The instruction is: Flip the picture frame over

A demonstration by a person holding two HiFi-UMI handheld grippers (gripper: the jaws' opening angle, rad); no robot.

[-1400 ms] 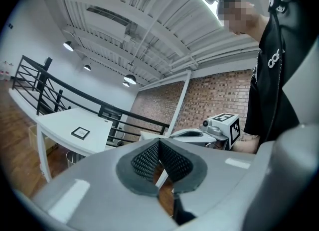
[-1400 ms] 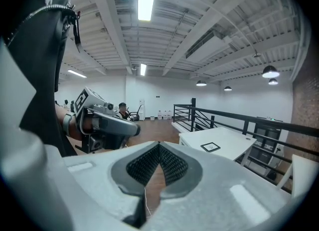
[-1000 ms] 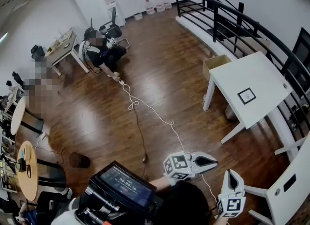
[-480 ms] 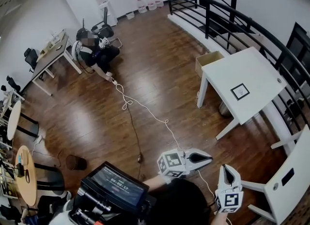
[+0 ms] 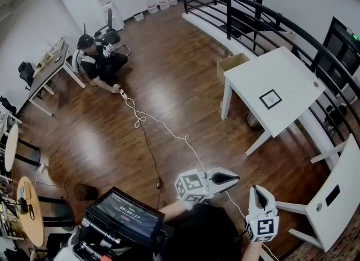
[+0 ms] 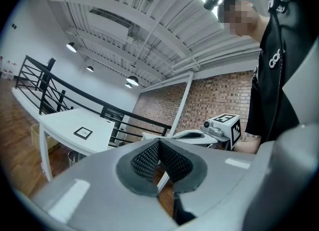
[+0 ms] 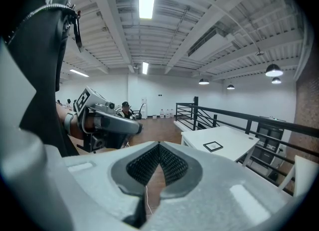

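A small black picture frame (image 5: 270, 99) lies flat on the white table (image 5: 292, 77) at the right, also seen as the frame (image 6: 82, 133) and the frame (image 7: 213, 146) in the two gripper views. My left gripper (image 5: 238, 178) is shut and empty, held out level over the wooden floor, well short of the table. My right gripper (image 5: 257, 190) is shut and empty too, close to my body at the lower right. In each gripper view the jaws (image 6: 159, 143) (image 7: 159, 148) meet at the tips with nothing between them.
A black railing (image 5: 264, 15) curves behind the table. A cardboard box (image 5: 233, 63) sits by the table's near leg. A white cable (image 5: 163, 127) runs across the floor to a seated person (image 5: 95, 57). A white chair (image 5: 332, 198) stands at the right, and a screen (image 5: 124, 215) sits low at my front.
The view has shifted: the table and frame lie further left and higher in the picture. Both grippers keep their pose and stay shut.
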